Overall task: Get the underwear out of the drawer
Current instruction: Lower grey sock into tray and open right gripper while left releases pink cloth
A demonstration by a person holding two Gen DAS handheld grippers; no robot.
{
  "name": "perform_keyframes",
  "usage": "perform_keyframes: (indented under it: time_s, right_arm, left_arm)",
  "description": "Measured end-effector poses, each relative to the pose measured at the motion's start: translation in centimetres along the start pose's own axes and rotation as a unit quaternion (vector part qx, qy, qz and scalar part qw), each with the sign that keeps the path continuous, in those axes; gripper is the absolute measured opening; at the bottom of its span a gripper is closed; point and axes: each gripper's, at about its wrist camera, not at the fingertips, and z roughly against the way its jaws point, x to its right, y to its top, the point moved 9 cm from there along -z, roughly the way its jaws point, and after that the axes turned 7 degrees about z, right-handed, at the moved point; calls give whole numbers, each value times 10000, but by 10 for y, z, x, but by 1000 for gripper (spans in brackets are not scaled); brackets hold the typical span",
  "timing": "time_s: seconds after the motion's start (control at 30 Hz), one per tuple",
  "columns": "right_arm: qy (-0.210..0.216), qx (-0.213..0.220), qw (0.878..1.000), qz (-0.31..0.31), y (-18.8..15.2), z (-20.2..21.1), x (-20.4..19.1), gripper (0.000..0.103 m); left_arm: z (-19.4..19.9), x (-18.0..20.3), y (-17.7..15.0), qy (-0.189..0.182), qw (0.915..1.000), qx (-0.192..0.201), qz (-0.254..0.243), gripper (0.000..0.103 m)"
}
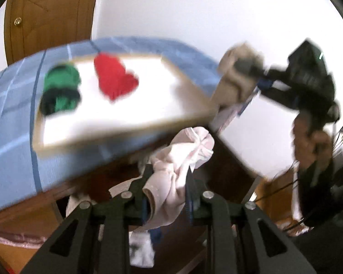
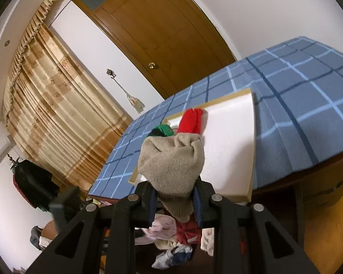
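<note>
Left wrist view: a crumpled pale pink cotton garment [image 1: 176, 171] is pinched in the closed left tool [image 1: 165, 196], lifted above the drawer's clothes.

Right wrist view: a beige knitted piece [image 2: 171, 166] is clamped in the right tool [image 2: 175, 203]; red [image 2: 191, 121] and green [image 2: 164, 130] pieces already lie on the white board [image 2: 228, 148]; more remain below.

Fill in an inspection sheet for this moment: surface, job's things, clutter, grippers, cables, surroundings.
Surface: white board on blue checked bedspread.
Job's things: red garment and green garment on the board; mixed clothes lie below.
Clutter: nothing seen.
Grippers: left hand-held gripper shut on pink garment; right hand-held gripper shut on beige knit garment.
Cables: thin black wires by the person's hand.
Surroundings: wooden door, curtain.
</note>
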Motion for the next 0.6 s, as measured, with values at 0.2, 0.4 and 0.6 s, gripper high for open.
perform_keyframes:
  time_s: [0.2,0.4,0.6]
  right_arm:
    - [-249,144,9995,124,36,-11,7,28]
    - [-526,-48,9984,177,69,-54,19,28]
    - [-822,-672,9943,-99,78,-123,46,29]
  left_arm:
    - [19,-11,83,228,9959,850,232,23]
    - [-3,-58,150,833,9833,1336,915,23]
    - [-33,-98,173,1191,9708,1422,1523,23]
